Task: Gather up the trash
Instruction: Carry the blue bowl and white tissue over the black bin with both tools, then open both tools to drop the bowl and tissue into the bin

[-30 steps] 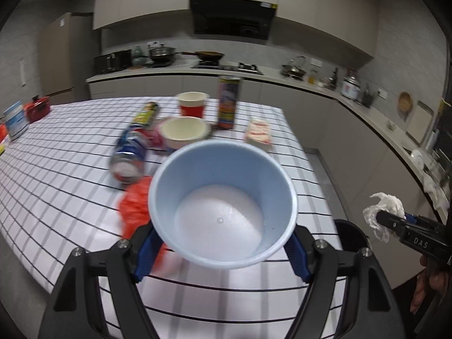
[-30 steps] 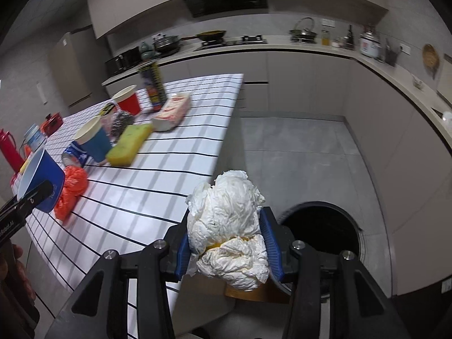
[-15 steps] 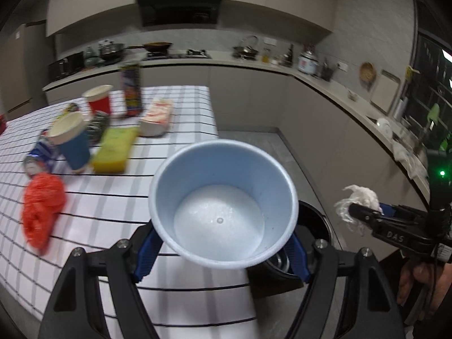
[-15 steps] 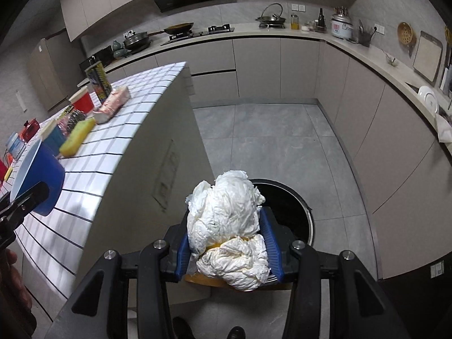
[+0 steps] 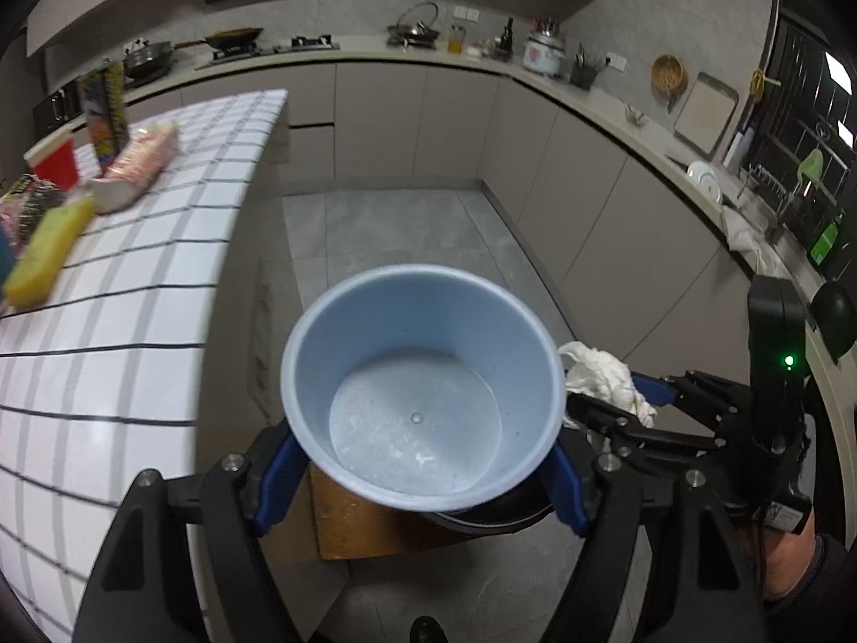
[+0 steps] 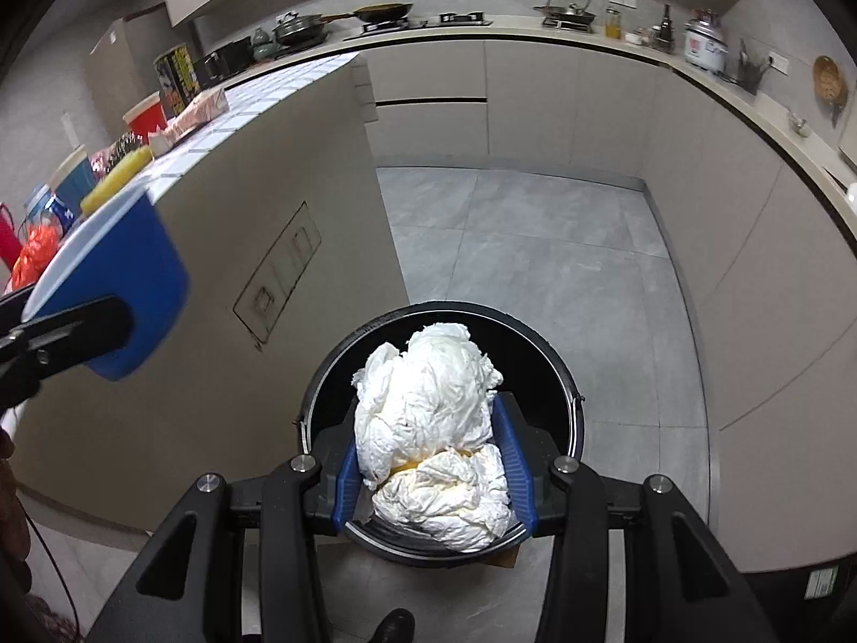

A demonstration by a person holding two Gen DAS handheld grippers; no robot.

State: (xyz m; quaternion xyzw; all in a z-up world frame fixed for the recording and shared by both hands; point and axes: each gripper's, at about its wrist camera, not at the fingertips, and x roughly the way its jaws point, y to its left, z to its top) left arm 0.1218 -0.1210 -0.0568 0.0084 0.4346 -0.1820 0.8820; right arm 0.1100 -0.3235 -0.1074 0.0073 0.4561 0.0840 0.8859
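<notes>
the right gripper [image 6: 436, 474] is clenched on a wad of white tissue [image 6: 428, 423], its blue fingers [image 6: 515, 461] pressing it from both sides. seen along those fingers, the wad sits right over the open mouth of the black bin [image 6: 557, 375] on the floor, with the bin's rim showing all round it. so the relation that matters is straight down: the tissue lies above the opening, not beside it, and letting go should be enough to drop it in. the wad is bulky and stands taller than the fingers, so it may cling to one pad as they part.

the left gripper [image 5: 418, 474] is grasping a blue cup [image 5: 420, 391] by its sides, mouth facing the camera, and the cup looks empty. from the left wrist view the cup covers most of the bin [image 5: 503, 514], of which only a dark edge shows below it, just beside the wooden block [image 5: 364, 520] on the floor. from the right wrist view the cup [image 6: 115, 289] hangs to the left of the bin and higher, near the side of the desk [image 6: 278, 102], so it is not yet over the opening. the right hand is the nearer one and looks ready to release first; the cup would need to come across afterwards.

more trash lies on the desk: a yellow sponge [image 5: 45, 254], a red cup [image 5: 53, 163] and a tall can [image 5: 104, 107].
</notes>
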